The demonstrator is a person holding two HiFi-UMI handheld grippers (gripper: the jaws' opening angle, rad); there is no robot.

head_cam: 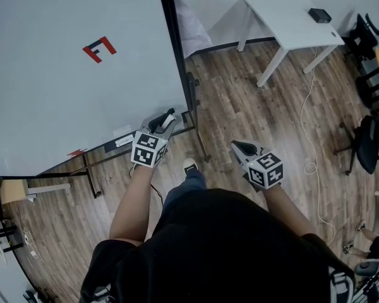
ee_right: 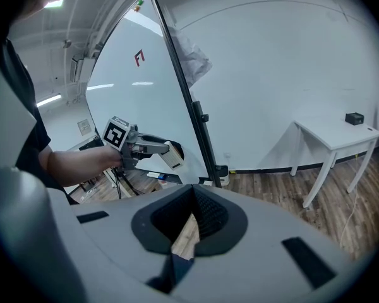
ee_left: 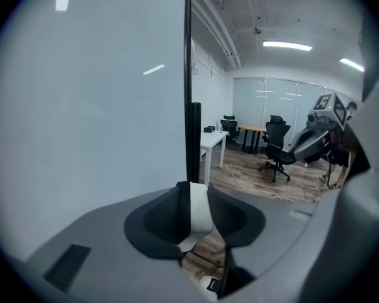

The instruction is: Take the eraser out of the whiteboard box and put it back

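A white eraser with a black side [ee_left: 198, 212] is clamped between the pads of my left gripper [ee_left: 196, 214]. The right gripper view shows that eraser [ee_right: 172, 156] sticking out of the left gripper [ee_right: 167, 151], held in the air in front of the whiteboard [ee_right: 132, 100]. From the head view, the left gripper [head_cam: 167, 121] sits by the lower right corner of the whiteboard [head_cam: 69, 68], just above the board's tray [head_cam: 122, 141]. My right gripper [head_cam: 242, 149] hangs over the wooden floor, jaws together with nothing between them [ee_right: 192, 197].
The board's black frame post [head_cam: 177, 49] and stand legs [head_cam: 199, 141] reach the floor beside my left gripper. A white table [head_cam: 290, 24] stands at the back right, with office chairs [head_cam: 372, 131] and a white cable [head_cam: 312, 137] on the floor. The person's shoe [head_cam: 189, 166] is below.
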